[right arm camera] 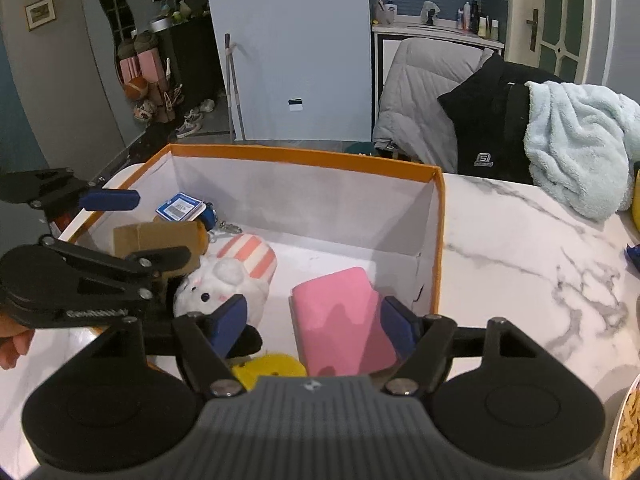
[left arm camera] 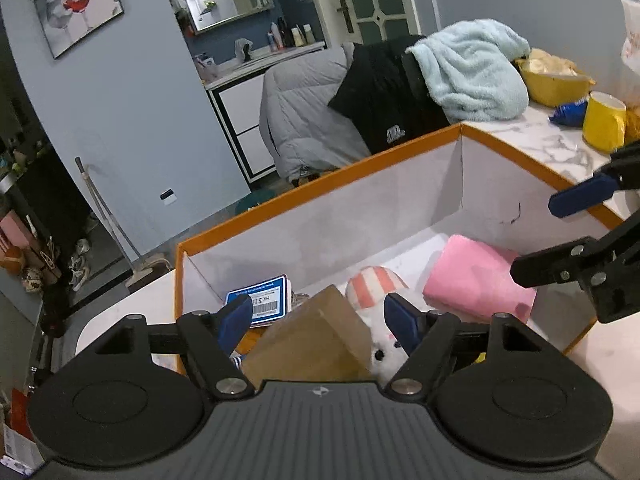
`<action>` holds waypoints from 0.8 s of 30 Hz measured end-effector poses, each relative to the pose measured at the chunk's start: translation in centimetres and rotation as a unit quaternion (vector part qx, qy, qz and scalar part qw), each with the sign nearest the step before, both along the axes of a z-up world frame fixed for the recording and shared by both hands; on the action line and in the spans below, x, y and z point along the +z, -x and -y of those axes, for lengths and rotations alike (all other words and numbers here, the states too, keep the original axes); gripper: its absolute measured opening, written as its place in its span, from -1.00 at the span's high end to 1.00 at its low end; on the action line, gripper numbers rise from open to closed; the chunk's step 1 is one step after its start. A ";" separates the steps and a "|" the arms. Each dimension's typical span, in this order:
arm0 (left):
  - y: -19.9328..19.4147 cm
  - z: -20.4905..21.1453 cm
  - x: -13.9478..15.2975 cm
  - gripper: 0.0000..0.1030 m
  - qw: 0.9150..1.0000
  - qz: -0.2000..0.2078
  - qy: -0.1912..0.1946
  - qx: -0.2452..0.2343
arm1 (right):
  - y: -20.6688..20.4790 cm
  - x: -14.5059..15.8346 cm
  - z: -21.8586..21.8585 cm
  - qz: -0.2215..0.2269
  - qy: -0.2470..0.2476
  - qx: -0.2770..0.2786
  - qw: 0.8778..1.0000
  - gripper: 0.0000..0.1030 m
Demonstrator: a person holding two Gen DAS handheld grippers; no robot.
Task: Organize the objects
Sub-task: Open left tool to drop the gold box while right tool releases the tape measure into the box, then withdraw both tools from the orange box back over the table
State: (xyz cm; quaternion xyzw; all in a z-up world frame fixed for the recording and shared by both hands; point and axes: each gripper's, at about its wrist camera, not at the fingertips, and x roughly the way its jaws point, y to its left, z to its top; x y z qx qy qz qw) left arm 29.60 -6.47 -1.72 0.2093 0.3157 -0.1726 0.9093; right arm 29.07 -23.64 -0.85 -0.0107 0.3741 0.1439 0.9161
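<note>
Only legible mark: logo on black jacket (right arm camera: 484, 159) (card barcode unreadable); both tongs released.

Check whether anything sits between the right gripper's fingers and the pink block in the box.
Nothing visible does. The right gripper is open with the pink block directly between its fingers, lying in the orange-rimmed box. The plush toy sits beside it, outside the left finger.

Marble table (right arm camera: 520, 248) — orange-rimmed box (right arm camera: 304, 157), blue towel (right arm camera: 580, 148), yellow mug (left arm camera: 603, 122) on it.
</note>
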 end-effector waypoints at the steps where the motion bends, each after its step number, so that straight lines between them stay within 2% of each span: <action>1: 0.0 -0.1 0.2 -0.66 1.000 0.000 0.003 0.001 | 0.0 0.0 0.0 0.000 0.000 0.000 1.000 -0.46; 24: 3.5 -2.4 3.0 -0.66 1.000 0.014 -0.007 0.010 | 4.1 2.5 -2.2 0.014 0.018 0.033 0.999 -0.46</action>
